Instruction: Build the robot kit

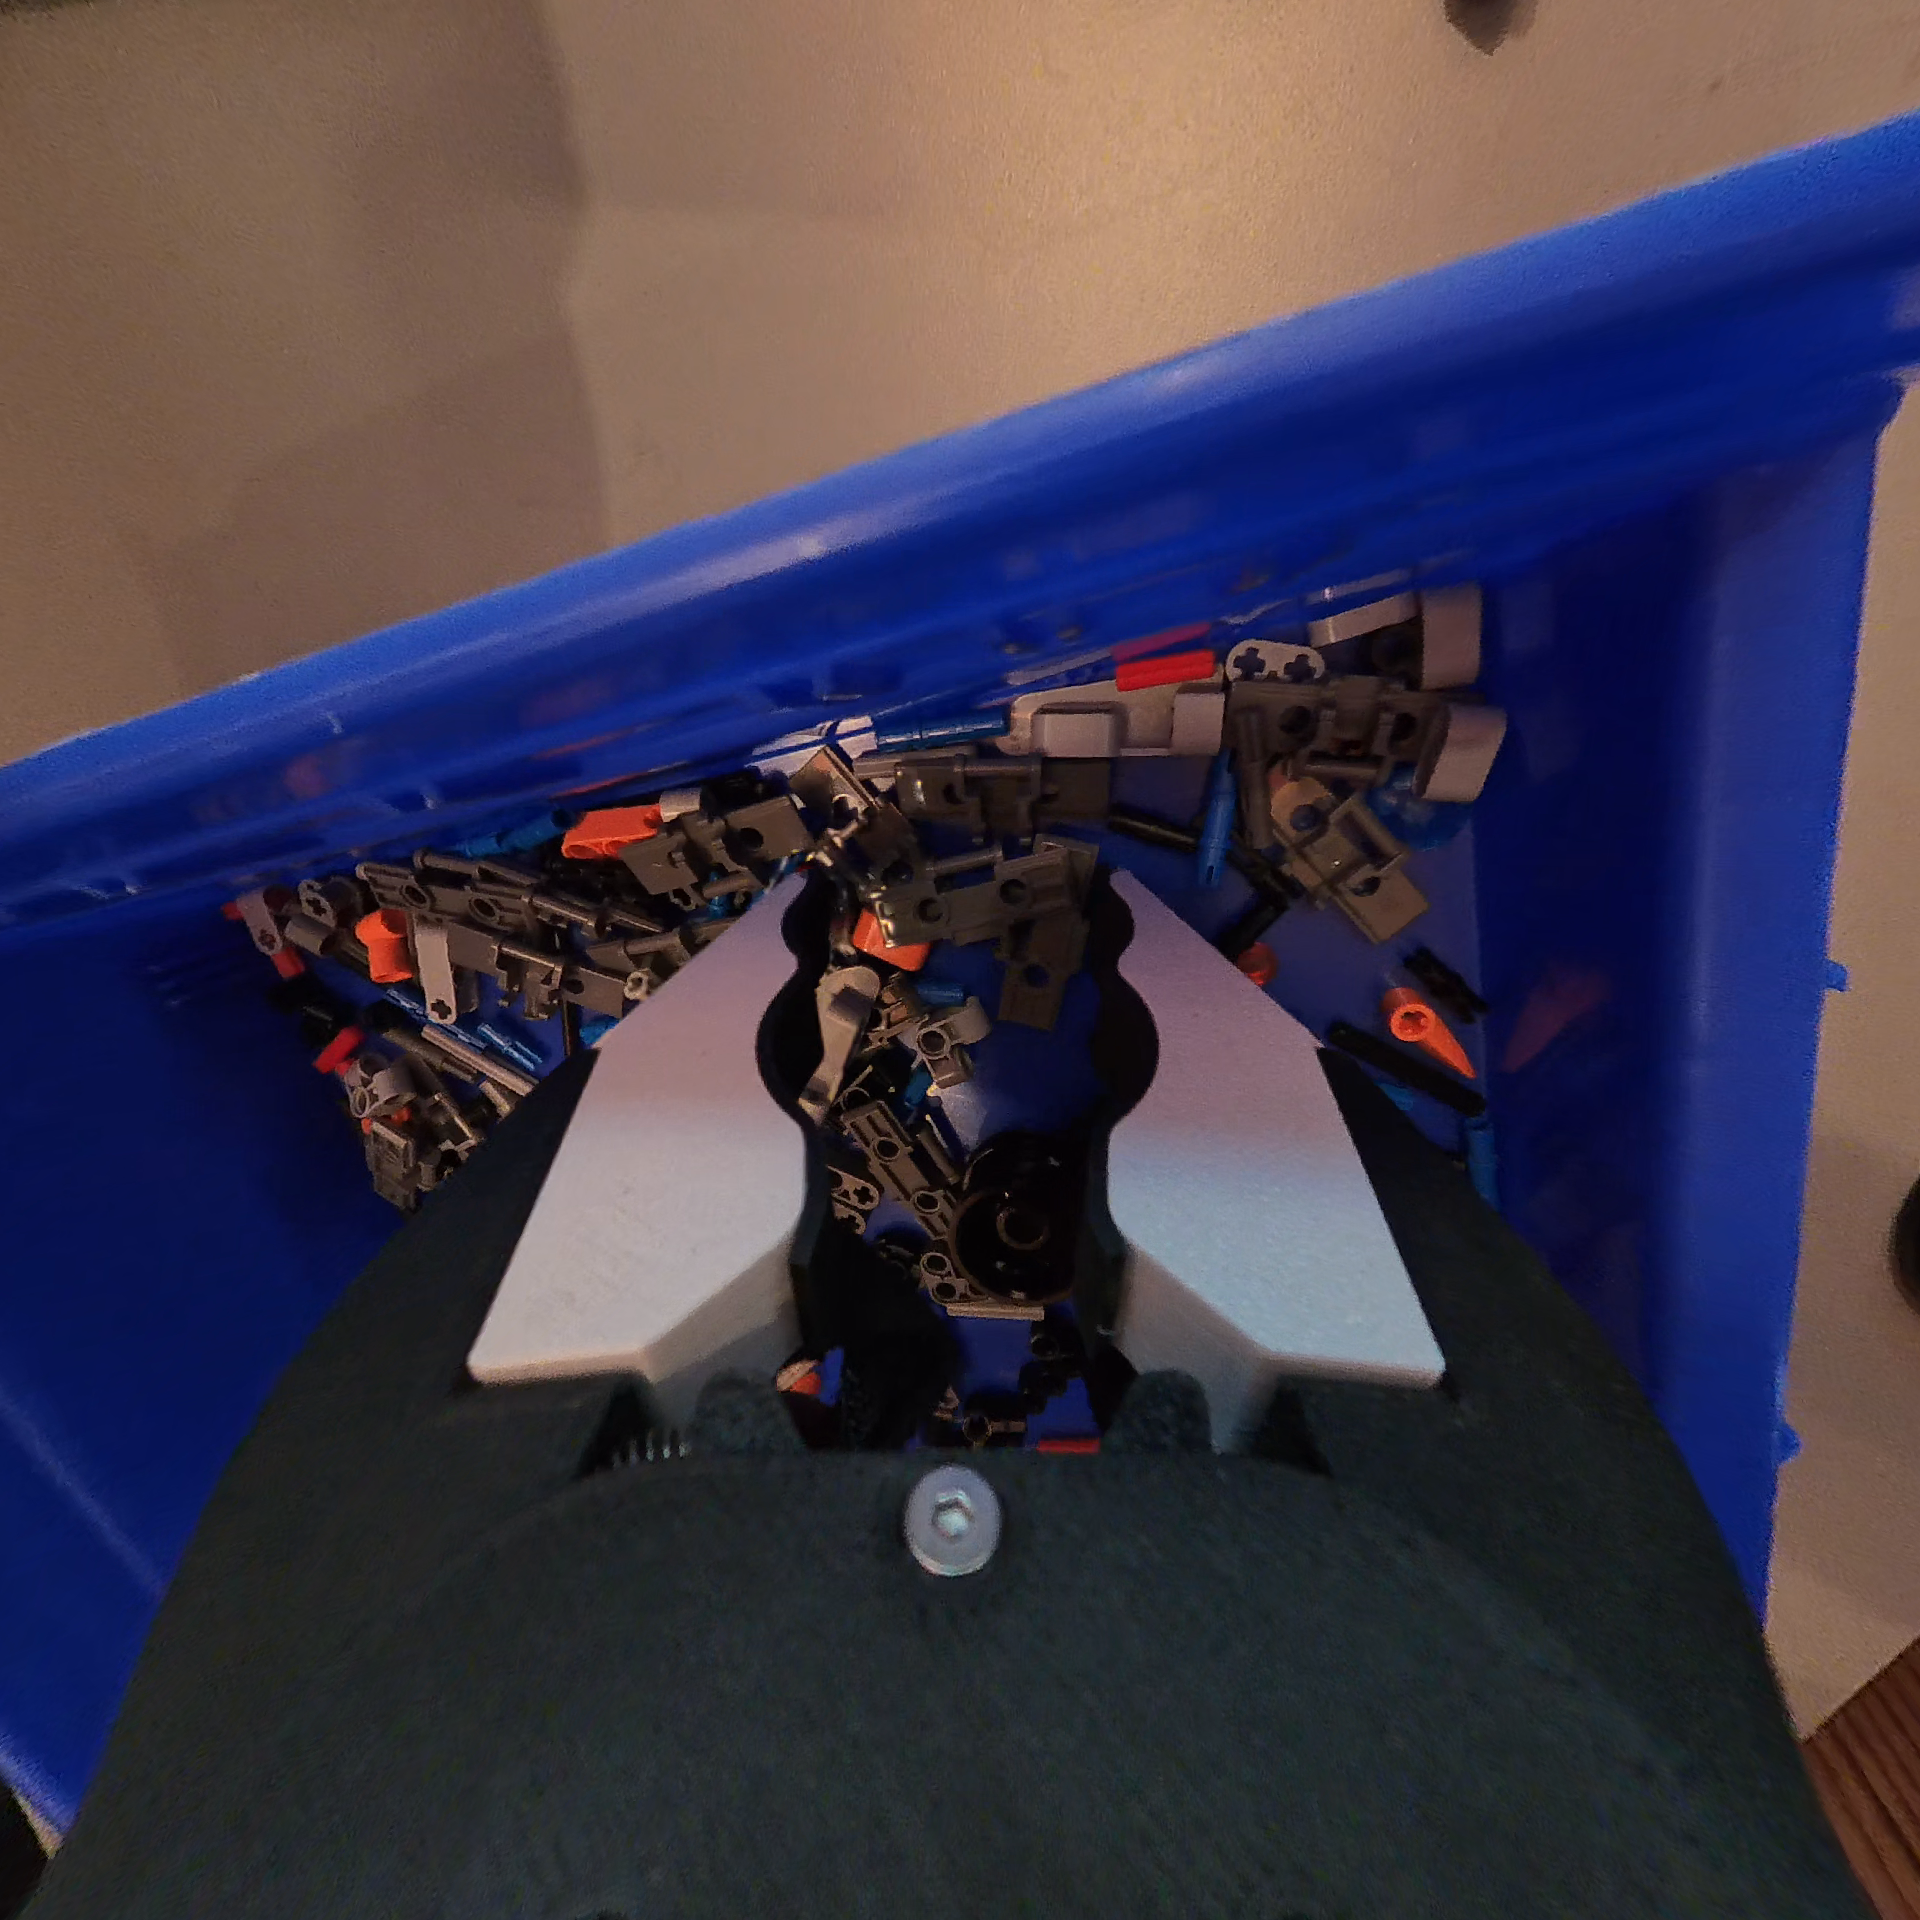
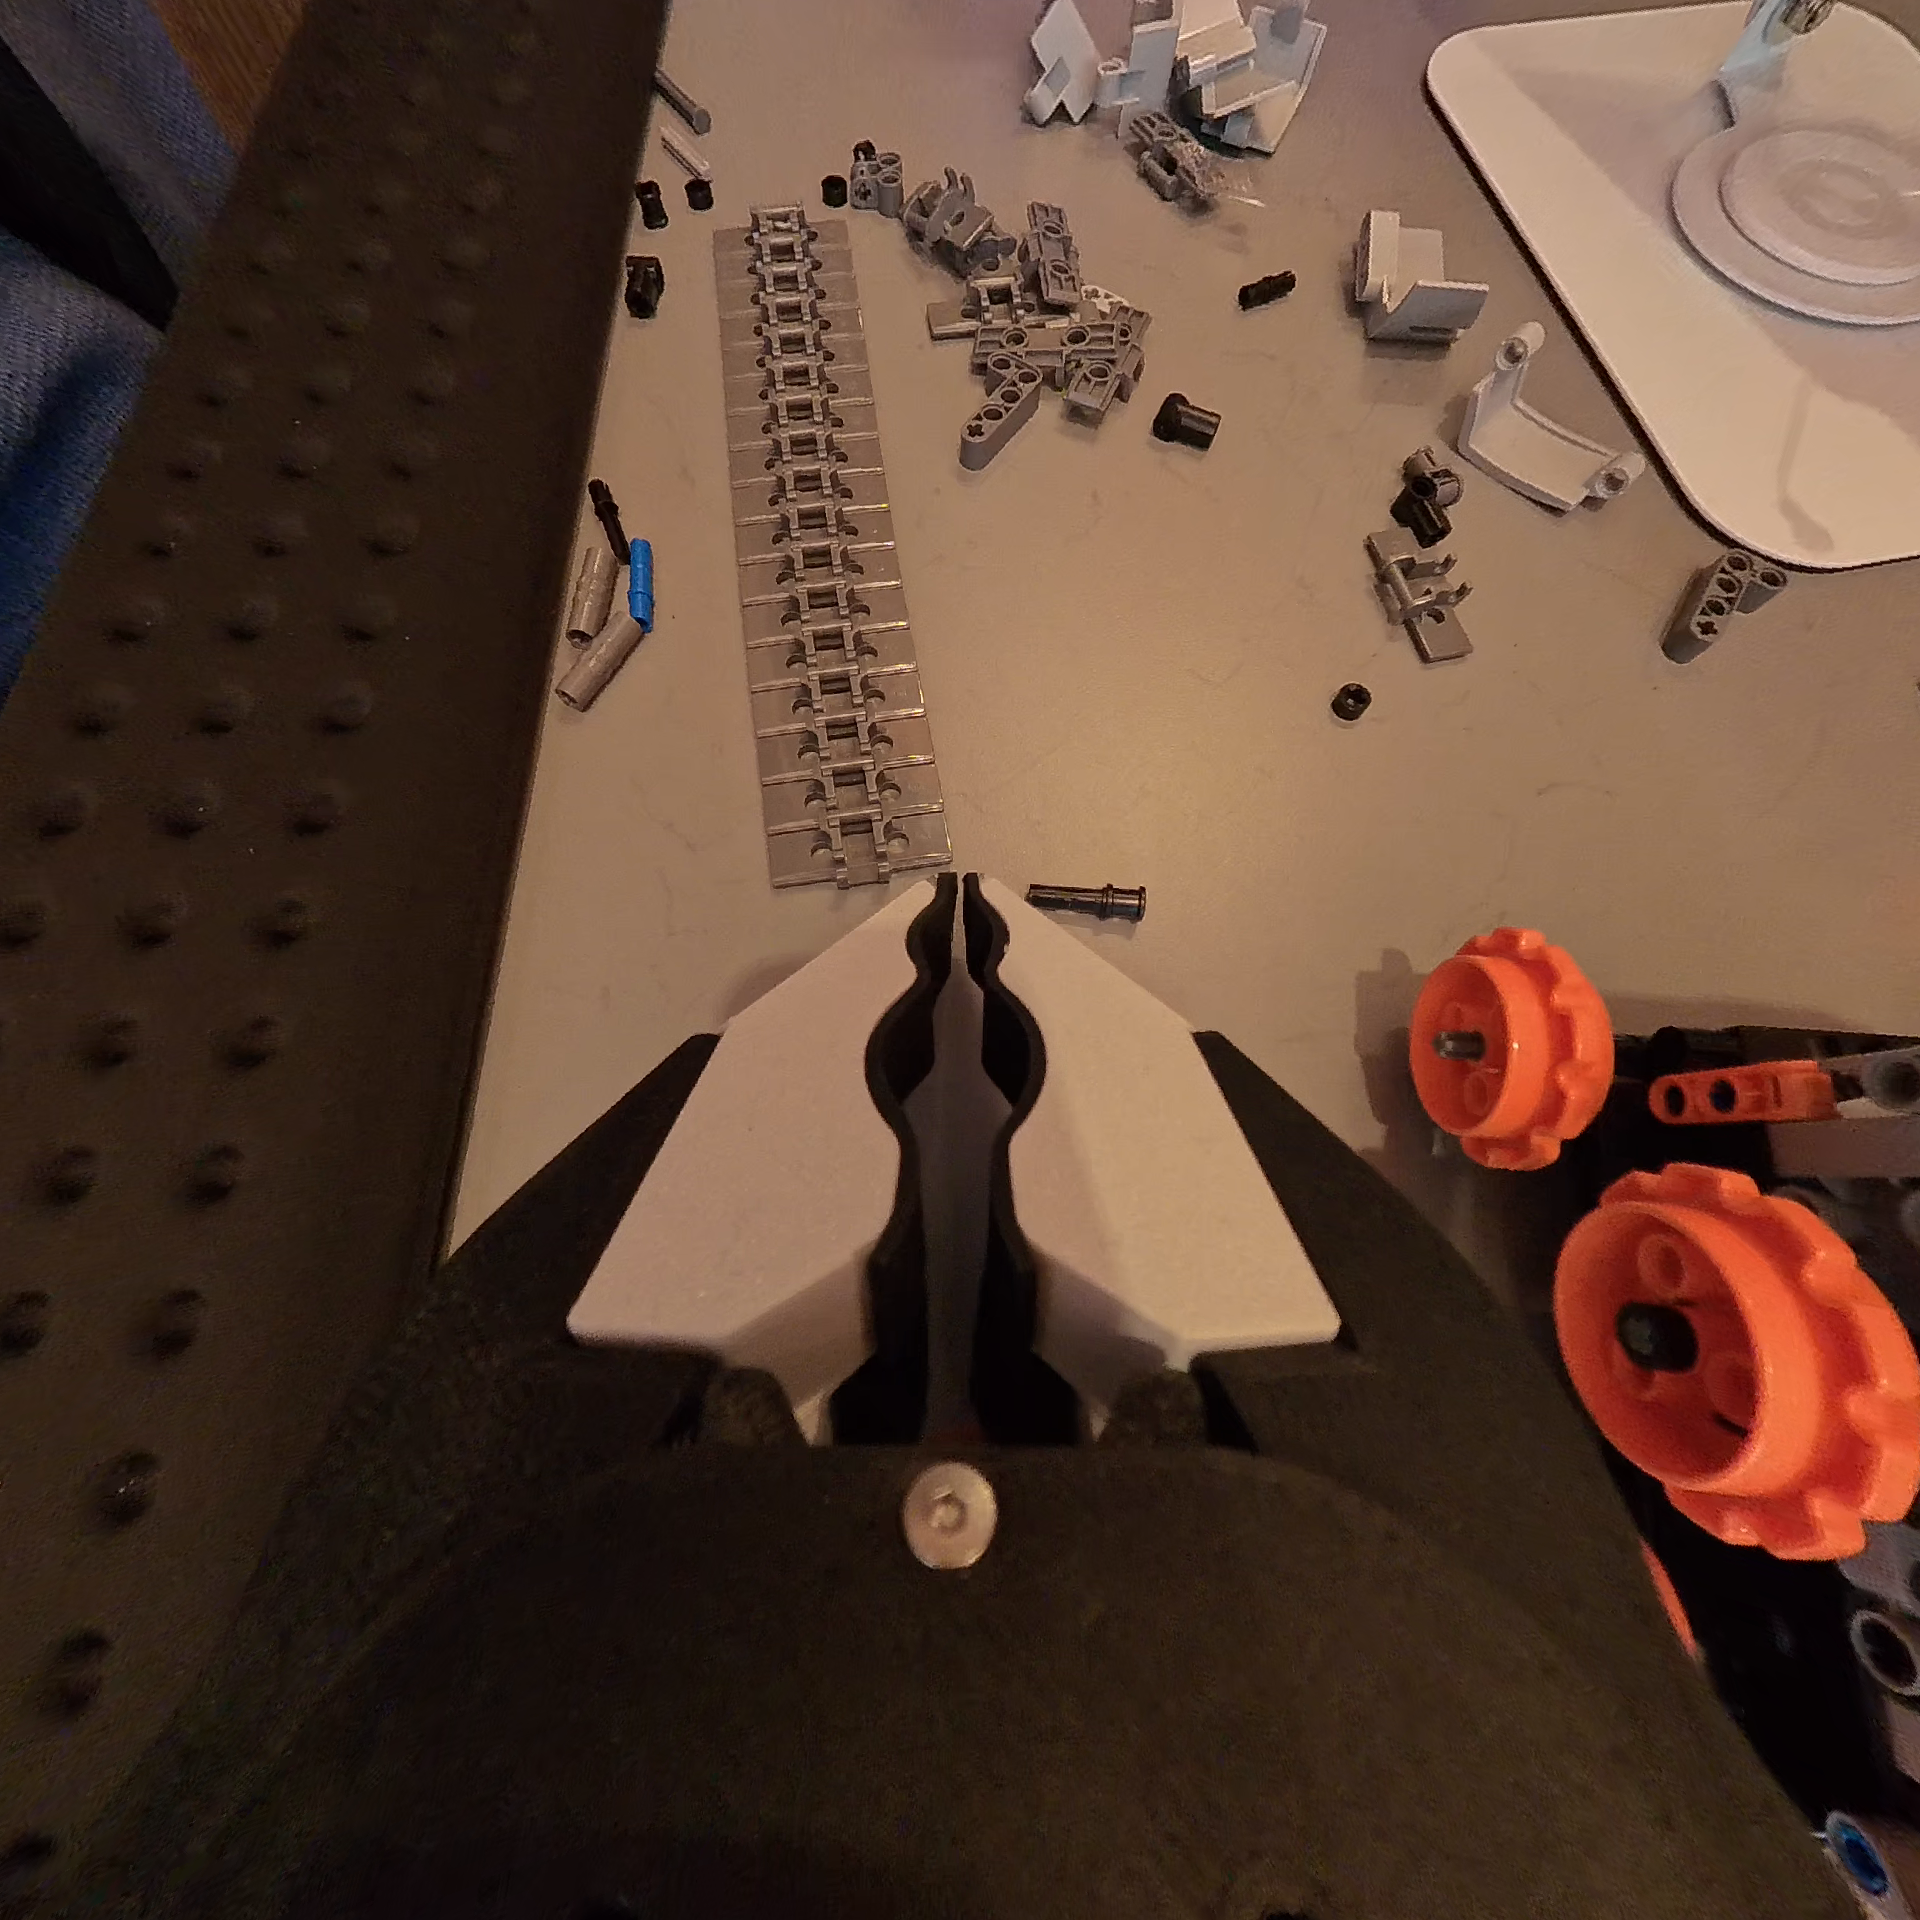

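My left gripper (image 1: 956,883) is open and reaches down into a blue bin (image 1: 935,540) full of small building parts. Dark grey track links (image 1: 987,904) lie in the pile between its fingertips, and the pads do not press on them. A light grey curved piece (image 1: 836,1029) and a black round part (image 1: 1013,1231) lie lower down between the fingers. My right gripper (image 2: 958,883) is shut with nothing between its tips. It hovers over a table just at the near end of a long grey track strip (image 2: 821,540). A black pin (image 2: 1086,899) lies just to its right.
A black studded plate (image 2: 260,623) runs along the left. A model with two orange wheels (image 2: 1507,1044) (image 2: 1735,1351) stands at the right. Loose grey parts (image 2: 1039,322) and a white tray (image 2: 1714,260) lie farther back. The bin walls (image 1: 1766,935) close in around the left gripper. My right fingertips sit around 45 cm from my left ones.
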Action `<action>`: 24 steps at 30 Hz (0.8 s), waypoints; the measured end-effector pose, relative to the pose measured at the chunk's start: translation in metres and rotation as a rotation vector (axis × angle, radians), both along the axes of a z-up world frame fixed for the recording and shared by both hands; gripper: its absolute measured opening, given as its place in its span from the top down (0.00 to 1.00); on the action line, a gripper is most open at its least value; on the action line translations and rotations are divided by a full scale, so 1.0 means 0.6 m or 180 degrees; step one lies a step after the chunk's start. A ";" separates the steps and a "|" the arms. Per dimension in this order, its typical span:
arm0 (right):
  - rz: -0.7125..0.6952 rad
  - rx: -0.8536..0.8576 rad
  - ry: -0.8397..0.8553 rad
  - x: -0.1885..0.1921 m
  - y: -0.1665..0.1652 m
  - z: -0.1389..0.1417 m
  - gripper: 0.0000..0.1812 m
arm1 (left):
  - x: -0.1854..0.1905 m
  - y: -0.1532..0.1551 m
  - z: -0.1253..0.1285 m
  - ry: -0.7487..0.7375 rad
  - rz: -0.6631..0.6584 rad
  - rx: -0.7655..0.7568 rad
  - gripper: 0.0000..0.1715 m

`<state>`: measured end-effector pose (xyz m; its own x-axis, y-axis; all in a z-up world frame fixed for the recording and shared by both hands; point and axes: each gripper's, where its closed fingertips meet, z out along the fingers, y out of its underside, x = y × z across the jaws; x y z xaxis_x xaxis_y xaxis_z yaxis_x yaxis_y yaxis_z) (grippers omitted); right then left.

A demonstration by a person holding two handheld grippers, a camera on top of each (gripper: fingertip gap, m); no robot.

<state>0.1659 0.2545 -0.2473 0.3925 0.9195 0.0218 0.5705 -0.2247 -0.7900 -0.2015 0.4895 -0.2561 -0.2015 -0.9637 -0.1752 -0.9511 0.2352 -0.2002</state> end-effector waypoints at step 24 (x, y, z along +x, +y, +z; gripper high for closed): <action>0.0022 -0.0005 -0.0007 0.000 -0.003 0.000 1.00 | 0.008 -0.007 0.002 -0.0649 0.0778 -0.0608 0.76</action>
